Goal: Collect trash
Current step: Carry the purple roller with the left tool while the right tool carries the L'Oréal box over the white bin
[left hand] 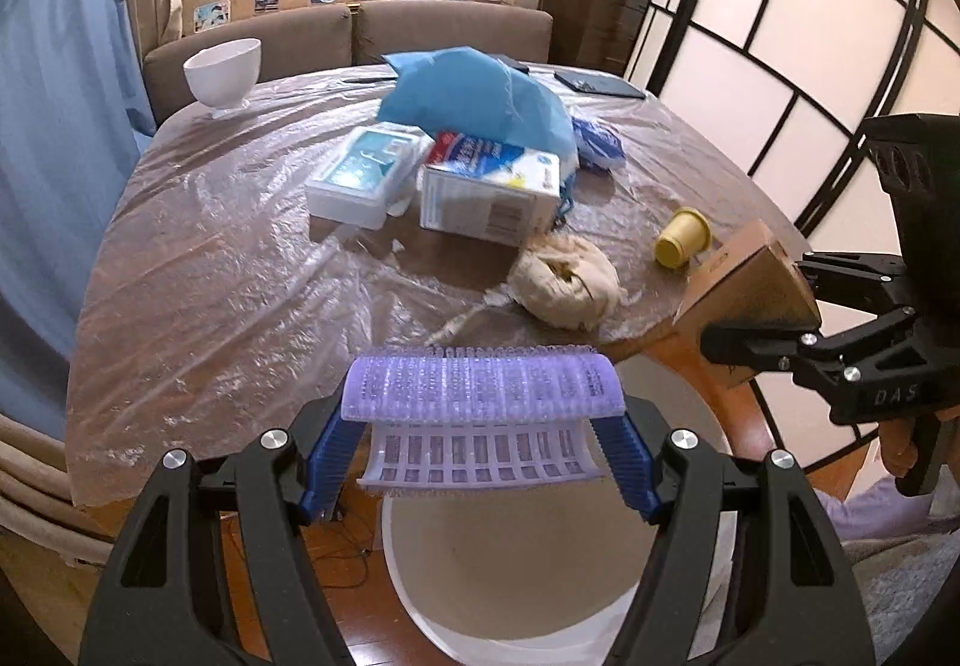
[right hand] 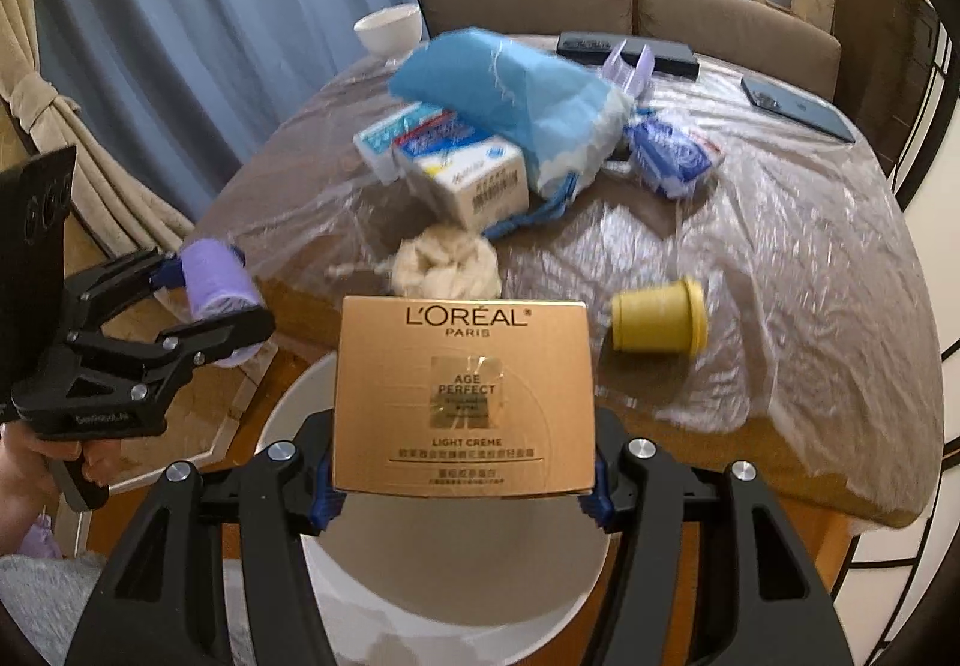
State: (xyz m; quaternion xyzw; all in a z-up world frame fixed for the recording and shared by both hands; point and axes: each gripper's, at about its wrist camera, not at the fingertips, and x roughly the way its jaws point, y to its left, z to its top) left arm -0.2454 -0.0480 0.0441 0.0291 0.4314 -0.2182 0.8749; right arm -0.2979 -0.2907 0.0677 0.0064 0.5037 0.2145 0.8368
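Clear plastic sheeting covers the table (left hand: 198, 270), cluttered with a blue bag (left hand: 474, 96), cartons and a yellow cup (right hand: 657, 321). White bin (right hand: 456, 588) below. Right gripper (right hand: 465, 492) pinches the gold box (right hand: 465, 396), label up; left gripper (left hand: 480, 456) clamps the curled purple blister sheet (left hand: 480, 384) crosswise, both tilted downward.

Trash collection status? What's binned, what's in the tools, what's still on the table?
Done: nothing visible inside the white bin yet. In hand: the left tool grips a purple plastic piece, the right tool a gold L'Oreal box; both are above the bin. Left on the table: yellow cup, crumpled beige wad, white carton, blue bag.
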